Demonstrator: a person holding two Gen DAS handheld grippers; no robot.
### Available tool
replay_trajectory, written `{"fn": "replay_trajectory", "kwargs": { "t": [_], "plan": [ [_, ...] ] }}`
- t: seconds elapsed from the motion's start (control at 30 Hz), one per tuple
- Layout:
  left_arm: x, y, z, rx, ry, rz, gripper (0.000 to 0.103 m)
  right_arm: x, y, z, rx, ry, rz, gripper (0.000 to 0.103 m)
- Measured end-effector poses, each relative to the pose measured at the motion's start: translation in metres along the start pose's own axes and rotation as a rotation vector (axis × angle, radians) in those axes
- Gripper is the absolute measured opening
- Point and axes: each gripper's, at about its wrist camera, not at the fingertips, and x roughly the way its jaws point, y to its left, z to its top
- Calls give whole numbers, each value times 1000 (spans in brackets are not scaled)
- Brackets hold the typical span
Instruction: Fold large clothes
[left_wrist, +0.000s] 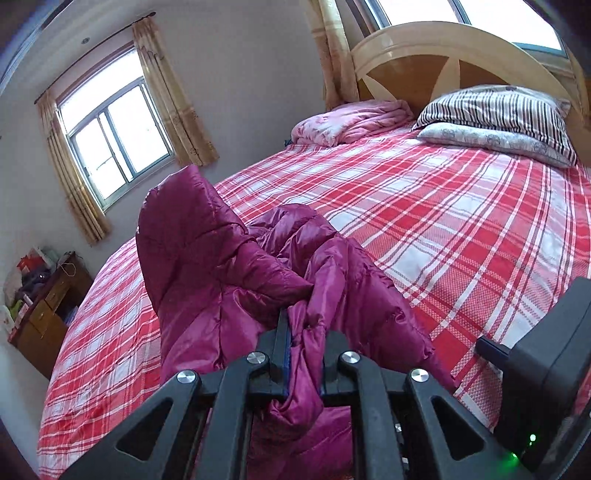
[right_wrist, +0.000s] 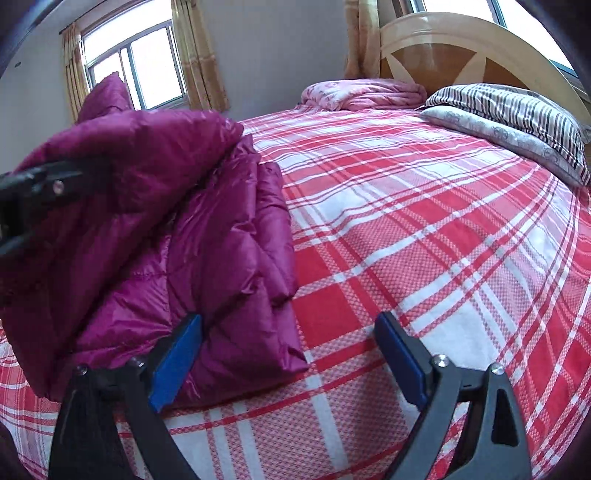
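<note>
Mid-fold, the left gripper (left_wrist: 304, 332) pinches a bunch of the magenta puffer jacket (right_wrist: 177, 236) heaped at the frame's left on the plaid bed (right_wrist: 424, 229), while the right gripper (right_wrist: 288, 354) gapes wide beside its hem, likely needing to grasp next.

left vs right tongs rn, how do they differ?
Left tongs are shut on the shiny magenta puffer jacket, fabric bunched between the pads; right tongs are open and hold nothing. Left lifts a fold off the red-and-white plaid bedsheet; right hovers low at the jacket's corner. Both have black frames and blue pads.
</note>
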Motion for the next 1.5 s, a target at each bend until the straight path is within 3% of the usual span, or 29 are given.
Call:
{"fn": "replay_trajectory", "kwargs": {
  "t": [0.1,0.23,0.27,0.33,0.37,0.4,0.47,0.53,0.6,0.7,0.73,0.8,0.87,0.97,1.1,1.2,1.27,1.3,1.33,1.37,1.4,1.5],
  "plan": [
    [3,-4,0,0,2,-2,16,1,-2,1,16,3,14,97],
    [-9,0,11,-4,-53,55,26,6,-3,2,10,-3,4,97],
    [-17,4,16,-17,-92,69,34,7,-4,2,10,-2,3,97],
    [-38,18,28,-61,-185,88,69,9,-5,2,9,-3,5,98],
    [-49,26,33,-79,-236,116,93,9,-4,2,6,-2,4,98],
    [-59,36,37,-98,-289,160,98,9,-3,2,5,-2,3,98],
    [-70,60,41,-143,-343,236,98,10,-4,2,6,-4,4,98],
    [-68,98,38,-237,-326,315,98,10,-3,2,0,-1,0,99],
    [-53,145,24,-366,-245,419,98,10,-1,2,-7,0,-6,100],
    [-8,202,-14,-486,-51,485,98,11,0,1,-12,-2,-11,100],
    [9,212,-27,-509,12,481,98,11,0,1,-14,-2,-13,101],
    [45,218,-51,-543,128,393,98,10,-1,0,-13,-6,-11,101],
    [69,203,-61,-523,166,329,98,7,-5,0,5,-14,12,100],
    [80,167,-52,-437,117,295,97,-5,-20,5,81,-52,44,95],
    [72,135,-36,-295,44,280,97,-43,-37,25,125,-211,5,94],
    [79,117,-33,-219,25,259,97,-64,-36,44,127,-279,65,92],
    [81,110,-33,-201,14,255,97,-60,-22,55,78,-246,120,87],
    [82,107,-33,-189,8,255,97,-53,-14,59,47,-211,158,77],
    [81,106,-33,-178,3,256,97,-43,-6,61,20,-168,184,56],
    [81,107,-32,-171,-1,253,97,-31,2,61,-11,-101,190,42],
    [80,110,-32,-170,-3,245,98,-20,7,57,-34,-39,187,19],
    [70,125,-28,-223,-5,207,98,4,10,33,-77,82,164,15]
  ]
}}
